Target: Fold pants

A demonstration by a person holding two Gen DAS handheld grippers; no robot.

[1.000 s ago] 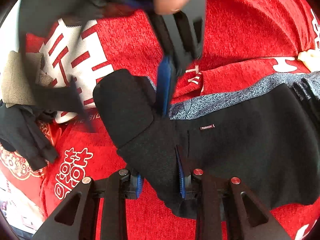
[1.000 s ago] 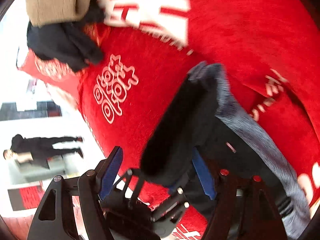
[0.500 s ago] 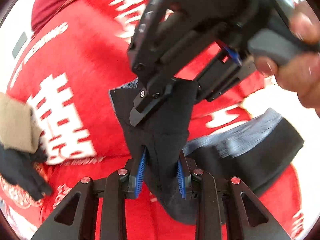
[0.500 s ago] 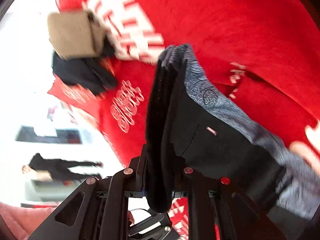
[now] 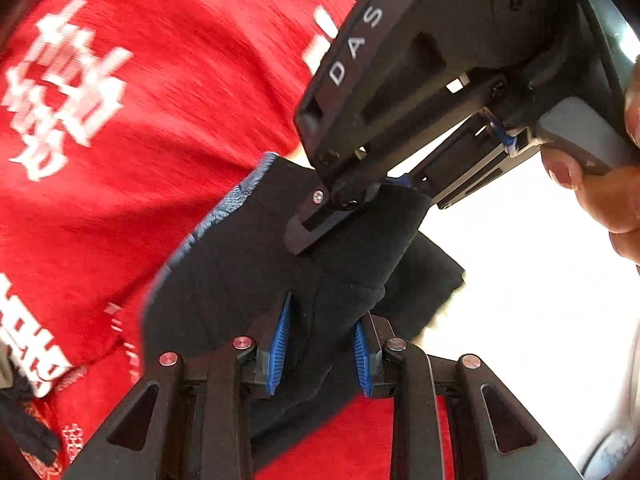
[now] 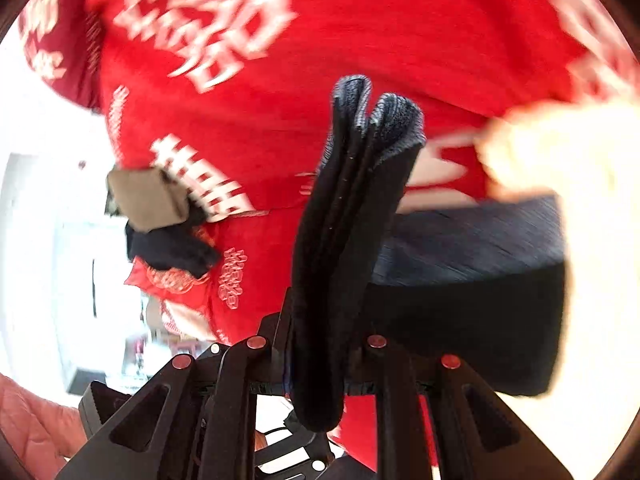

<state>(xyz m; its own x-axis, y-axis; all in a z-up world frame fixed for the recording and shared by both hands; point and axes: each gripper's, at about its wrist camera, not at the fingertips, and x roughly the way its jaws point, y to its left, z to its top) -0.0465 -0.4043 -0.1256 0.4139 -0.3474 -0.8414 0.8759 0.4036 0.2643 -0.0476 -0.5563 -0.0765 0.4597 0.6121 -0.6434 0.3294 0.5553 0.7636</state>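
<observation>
The black pants with a grey-blue waistband edge are lifted off the red bedspread. My left gripper is shut on a thick bunch of the black fabric between its blue pads. My right gripper is shut on a folded stack of the pants, whose grey hem ends stick up. In the left wrist view the right gripper's body sits just above, clamping the same fabric, with a hand on its handle. The rest of the pants hangs to the right.
The red bedspread with white characters covers the bed. A beige folded garment and a black garment lie at its left edge. A pale blurred cloth lies at the right. Bright floor shows beyond the bed.
Both grippers have lifted the pants higher and swung toward the bed's edge. The fabric hangs more bunched, and the views have rotated. Both grips have held.
</observation>
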